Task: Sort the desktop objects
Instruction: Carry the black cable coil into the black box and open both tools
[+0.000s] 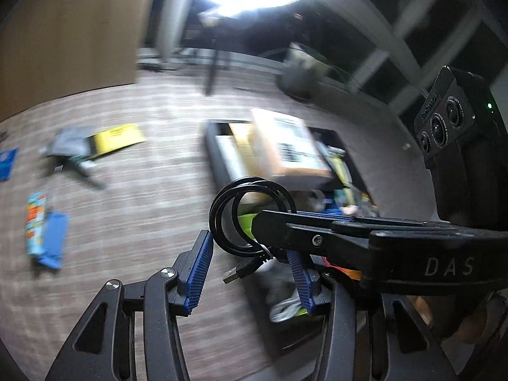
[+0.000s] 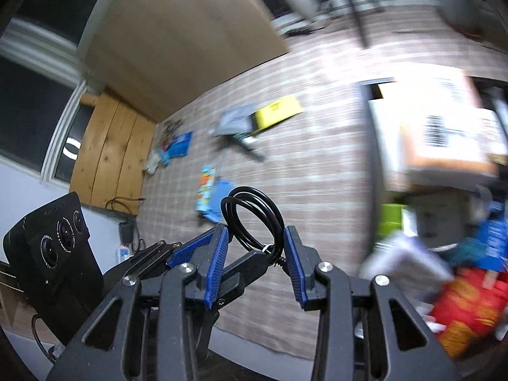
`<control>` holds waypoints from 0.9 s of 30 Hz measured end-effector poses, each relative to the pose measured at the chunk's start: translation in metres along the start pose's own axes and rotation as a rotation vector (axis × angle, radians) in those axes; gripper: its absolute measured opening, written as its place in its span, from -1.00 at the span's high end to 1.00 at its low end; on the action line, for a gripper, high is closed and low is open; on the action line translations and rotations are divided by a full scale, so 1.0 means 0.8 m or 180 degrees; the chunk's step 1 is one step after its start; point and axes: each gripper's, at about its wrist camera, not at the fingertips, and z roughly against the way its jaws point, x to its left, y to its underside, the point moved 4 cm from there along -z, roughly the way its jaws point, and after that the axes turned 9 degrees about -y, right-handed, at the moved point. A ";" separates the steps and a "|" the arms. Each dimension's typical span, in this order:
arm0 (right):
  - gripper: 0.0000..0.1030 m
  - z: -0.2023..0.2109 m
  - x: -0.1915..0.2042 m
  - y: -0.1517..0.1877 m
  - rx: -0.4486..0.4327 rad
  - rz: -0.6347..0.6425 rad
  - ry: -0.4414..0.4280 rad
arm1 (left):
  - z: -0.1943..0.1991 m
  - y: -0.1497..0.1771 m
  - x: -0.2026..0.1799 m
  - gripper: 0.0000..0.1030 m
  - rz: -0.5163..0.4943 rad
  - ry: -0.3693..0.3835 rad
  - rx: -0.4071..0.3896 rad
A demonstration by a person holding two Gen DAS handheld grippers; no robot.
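Both tools pinch 1 coiled black cable (image 1: 250, 219) together: left tool (image 1: 254, 271) and right tool (image 2: 255, 263), above the worktop (image 2: 317, 174), just beside the crowded bin (image 1: 219, 155).

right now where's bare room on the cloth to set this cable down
Bare checked cloth lies between the yellow packet and the black bin, and nearer, right of the blue packet. The bin is piled full; the cloth's left side is cluttered.

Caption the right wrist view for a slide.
Right gripper clasps a coiled black cable above the blurred checked tablecloth.
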 end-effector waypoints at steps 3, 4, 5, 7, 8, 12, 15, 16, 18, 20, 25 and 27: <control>0.29 0.047 -0.039 0.006 -0.0126 -0.0099 0.0078 | -0.015 -0.005 -0.050 0.13 -0.0127 0.0094 0.0054; 0.29 0.061 -0.052 0.008 -0.0166 -0.0136 0.0105 | -0.022 -0.006 -0.071 0.13 -0.0192 0.0133 0.0078; 0.29 0.076 -0.065 0.010 -0.0204 -0.0175 0.0128 | -0.027 -0.007 -0.087 0.13 -0.0237 0.0159 0.0098; 0.29 0.101 -0.090 0.014 -0.0272 -0.0255 0.0177 | -0.038 -0.009 -0.117 0.13 -0.0335 0.0201 0.0137; 0.29 0.112 -0.102 0.016 -0.0304 -0.0290 0.0203 | -0.042 -0.009 -0.129 0.13 -0.0377 0.0209 0.0151; 0.29 0.151 -0.142 0.024 -0.0407 -0.0418 0.0269 | -0.058 -0.011 -0.175 0.21 -0.0520 0.0282 0.0214; 0.29 0.171 -0.160 0.026 -0.0462 -0.0447 0.0321 | -0.060 -0.011 -0.197 0.21 -0.0613 0.0148 0.0150; 0.26 0.179 -0.165 0.026 -0.0501 -0.0434 0.0403 | -0.059 -0.012 -0.198 0.21 -0.0621 0.0133 0.0144; 0.24 0.191 -0.172 0.027 -0.0559 -0.0376 0.0533 | -0.058 -0.012 -0.196 0.21 -0.0596 0.0137 0.0150; 0.14 0.202 -0.179 0.029 -0.0587 -0.0361 0.0561 | -0.053 -0.012 -0.189 0.21 -0.0569 0.0058 0.0127; 0.03 0.209 -0.188 0.035 -0.0601 -0.0339 0.0656 | -0.043 -0.010 -0.163 0.21 -0.0474 -0.0044 0.0117; 0.03 0.207 -0.186 0.039 -0.0596 -0.0309 0.0713 | -0.041 -0.009 -0.154 0.21 -0.0458 -0.0100 0.0106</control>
